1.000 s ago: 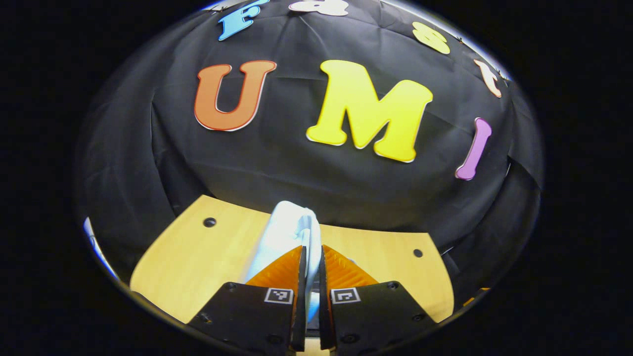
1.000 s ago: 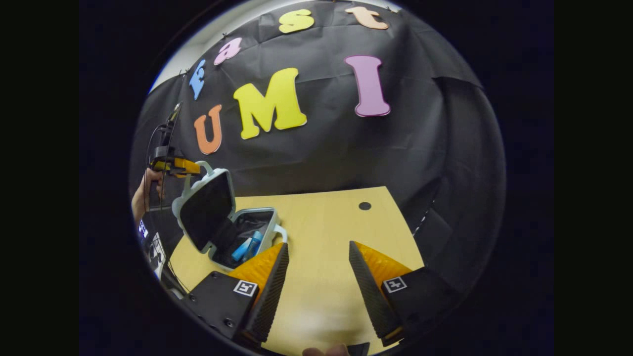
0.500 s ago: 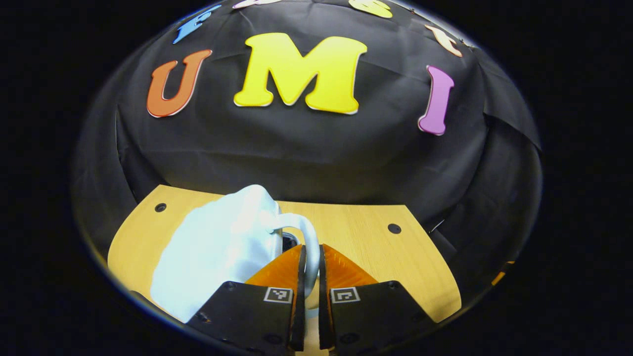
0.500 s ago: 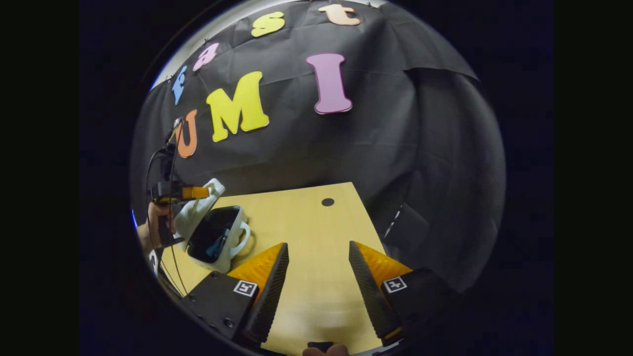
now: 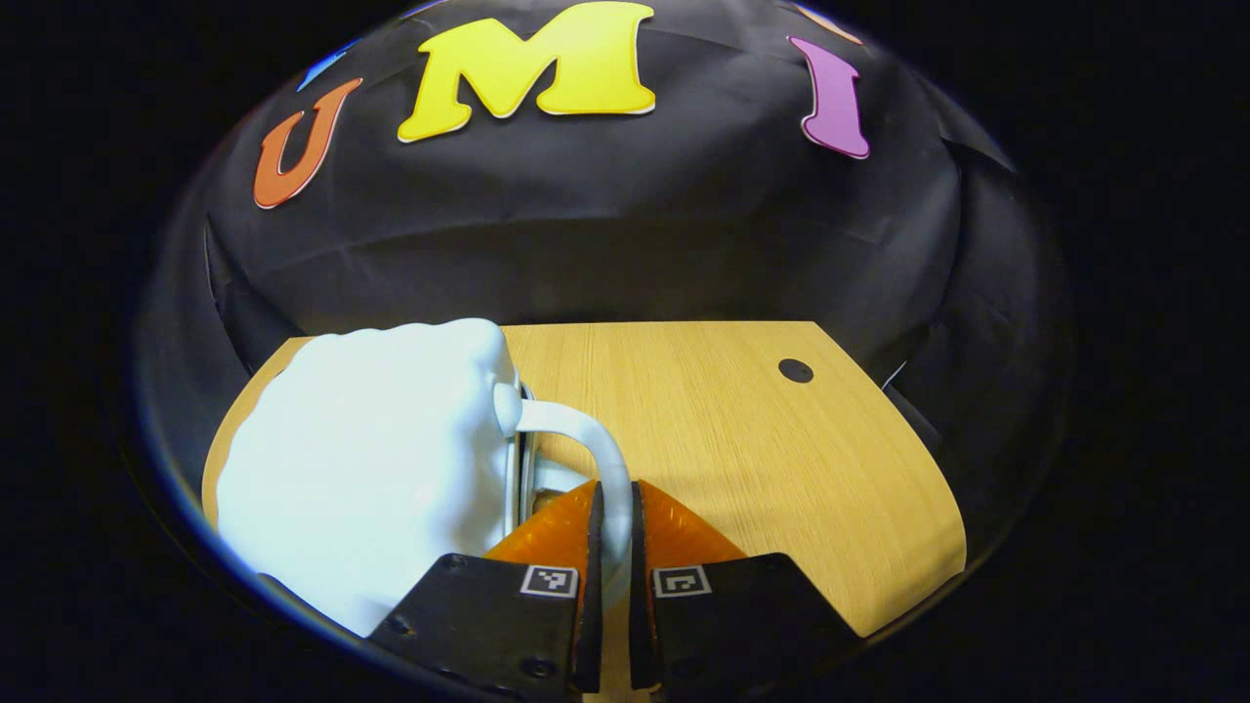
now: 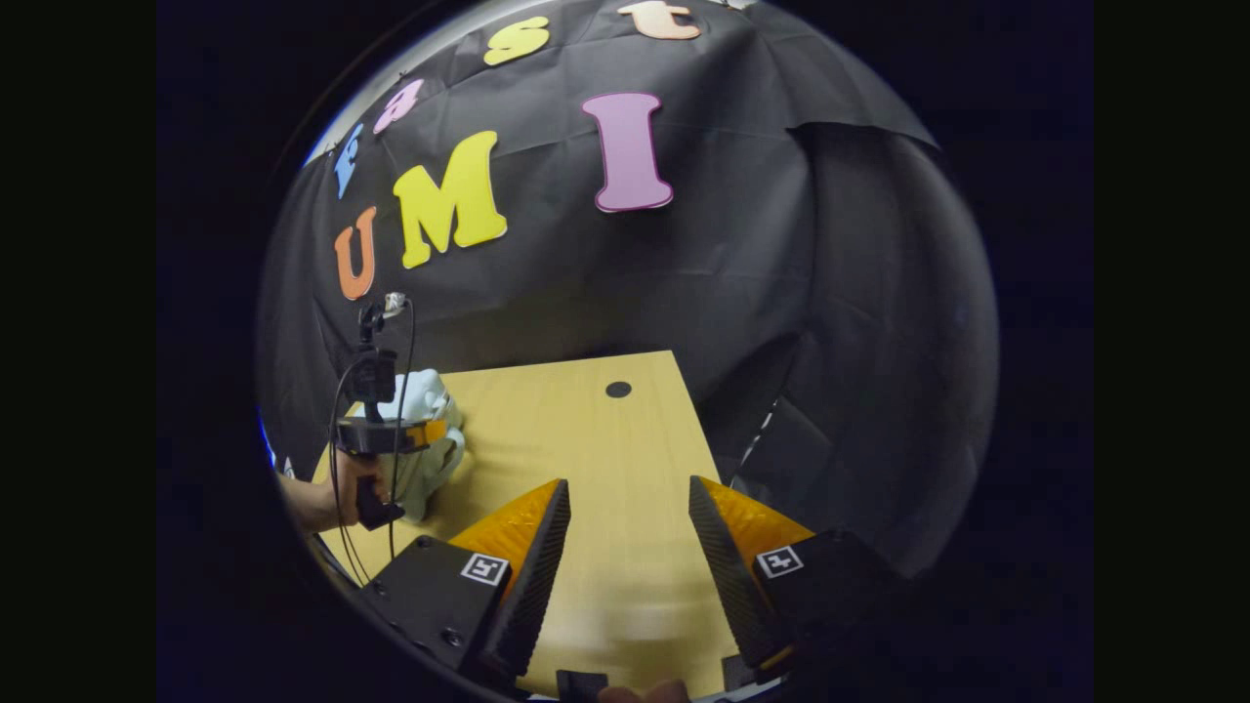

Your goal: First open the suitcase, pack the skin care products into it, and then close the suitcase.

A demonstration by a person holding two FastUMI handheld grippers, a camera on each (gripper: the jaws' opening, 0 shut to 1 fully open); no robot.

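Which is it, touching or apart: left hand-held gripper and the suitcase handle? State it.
Touching. The left gripper view shows the left hand-held gripper with both fingers closed on the suitcase handle, no gap visible.

This is a recording booth, a staged set rather than a lived-in room. Black cloth (image 5: 605, 244) hangs creased and draped as the far wall and wraps round the right side too, shutting off everything behind it. In front stands one plain light-wood table (image 5: 742, 439) with round dark holes (image 5: 795, 370) in its top near the far corners. At the left, a hand (image 6: 327, 498) grips a handle rig trailing a thin black cable (image 6: 402, 391), test gear and no household tool.
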